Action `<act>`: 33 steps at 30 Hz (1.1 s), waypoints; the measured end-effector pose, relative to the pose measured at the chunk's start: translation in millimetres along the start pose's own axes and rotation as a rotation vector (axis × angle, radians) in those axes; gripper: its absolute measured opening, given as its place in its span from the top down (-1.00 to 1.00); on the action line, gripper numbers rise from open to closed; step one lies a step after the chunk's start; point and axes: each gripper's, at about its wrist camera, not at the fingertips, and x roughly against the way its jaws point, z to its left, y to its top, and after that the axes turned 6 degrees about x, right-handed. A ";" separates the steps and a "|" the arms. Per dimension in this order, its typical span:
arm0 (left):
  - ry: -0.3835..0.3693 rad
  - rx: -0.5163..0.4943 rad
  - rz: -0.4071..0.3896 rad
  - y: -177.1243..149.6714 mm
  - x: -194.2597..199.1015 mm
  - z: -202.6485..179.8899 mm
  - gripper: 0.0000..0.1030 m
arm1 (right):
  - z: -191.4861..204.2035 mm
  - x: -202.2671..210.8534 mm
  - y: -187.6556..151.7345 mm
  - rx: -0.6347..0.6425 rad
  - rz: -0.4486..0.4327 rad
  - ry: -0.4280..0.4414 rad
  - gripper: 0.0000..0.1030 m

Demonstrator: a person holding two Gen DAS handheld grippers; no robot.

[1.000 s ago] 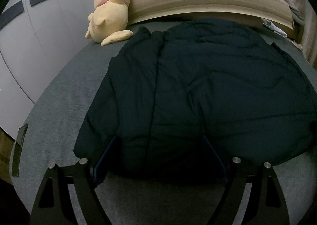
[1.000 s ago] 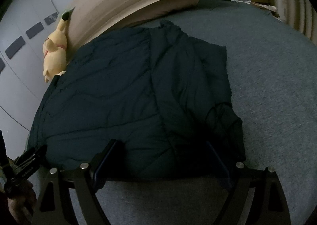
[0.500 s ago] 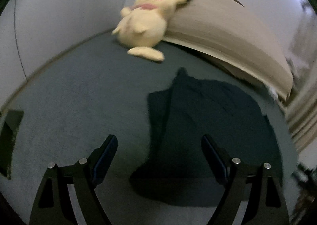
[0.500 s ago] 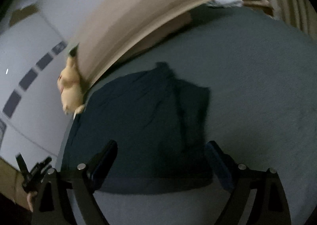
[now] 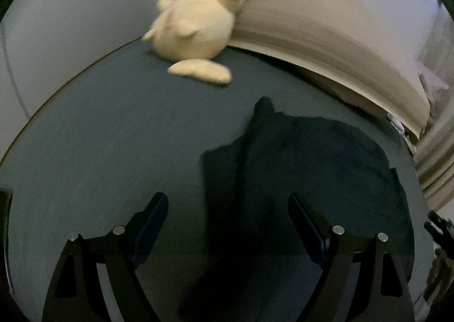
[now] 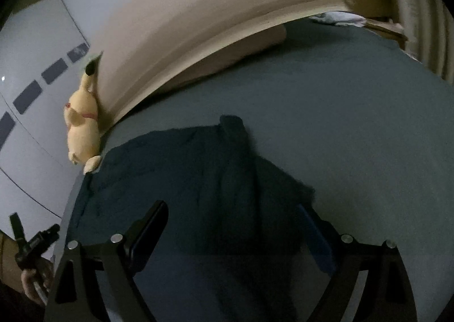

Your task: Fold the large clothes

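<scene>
Grey bedsheet (image 6: 354,123) covers the mattress, and on it, toward the near edge, lies the dark navy quilted garment (image 6: 198,180), partly folded, one narrow flap laid along its right side. It looks soft, padded and bulky, likely to slump and puff back, so a hem corner or side edge seems the best hold, pinched deep. Both the left gripper (image 5: 228,208) and the right gripper (image 6: 232,217) hang above the garment with fingers spread wide, holding nothing. Beyond the garment's far left corner a yellow plush toy (image 5: 195,27) leans on the tan padded headboard (image 6: 212,32), clear of the fold.
</scene>
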 end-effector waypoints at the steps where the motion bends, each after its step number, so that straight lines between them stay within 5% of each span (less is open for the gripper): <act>1: -0.002 -0.006 0.014 6.0 -7.4 -3.3 -0.68 | -0.2 -10.5 7.7 -0.011 0.012 -0.015 -0.80; 7: 0.020 -0.076 0.055 25.9 -49.9 -27.8 -0.68 | -5.5 -69.8 32.7 -0.018 0.109 -0.033 -0.68; 8: 0.026 -0.096 0.061 26.3 -55.8 -31.9 -0.68 | -5.5 -77.7 34.3 -0.011 0.136 -0.021 -0.33; 9: 0.031 -0.118 0.074 27.1 -64.6 -36.7 -0.68 | -5.6 -84.1 34.4 -0.010 0.166 0.010 0.33; 12: 0.036 -0.124 0.099 28.8 -84.7 -41.8 -0.57 | 1.2 -86.8 34.9 0.037 0.182 0.009 0.82; 14: 0.023 -0.129 0.117 30.1 -92.8 -43.2 -0.35 | 9.7 -76.6 37.9 0.078 0.144 -0.027 0.87; 16: 0.042 -0.128 0.103 28.9 -98.1 -42.9 -0.34 | 10.2 -74.2 36.6 0.098 0.123 -0.067 0.89; 22: 0.112 -0.153 0.115 28.5 -98.7 -49.1 -0.39 | 3.6 -91.3 18.9 0.024 0.160 -0.110 0.88; 25: 0.148 -0.179 0.005 29.6 -61.5 -56.8 -0.39 | 15.8 -73.1 24.5 0.056 0.123 -0.136 0.70; 26: 0.149 -0.190 -0.025 29.2 -53.0 -60.1 -0.39 | 21.5 -64.0 27.7 0.061 0.092 -0.158 0.38; 27: 0.143 -0.197 -0.052 29.1 -42.8 -65.5 -0.40 | 27.4 -55.2 30.6 0.055 0.056 -0.178 -0.25; 28: 0.130 -0.202 -0.068 28.6 -36.6 -73.0 -0.42 | 34.1 -43.6 33.3 0.047 0.010 -0.187 -0.52; 29: 0.121 -0.213 -0.068 26.5 -33.1 -81.1 -0.47 | 40.8 -37.2 35.1 0.047 -0.024 -0.181 -0.66; 33: 0.082 -0.271 -0.037 13.4 -46.3 -120.6 -0.48 | 92.0 -37.5 37.4 0.117 -0.036 -0.048 -0.66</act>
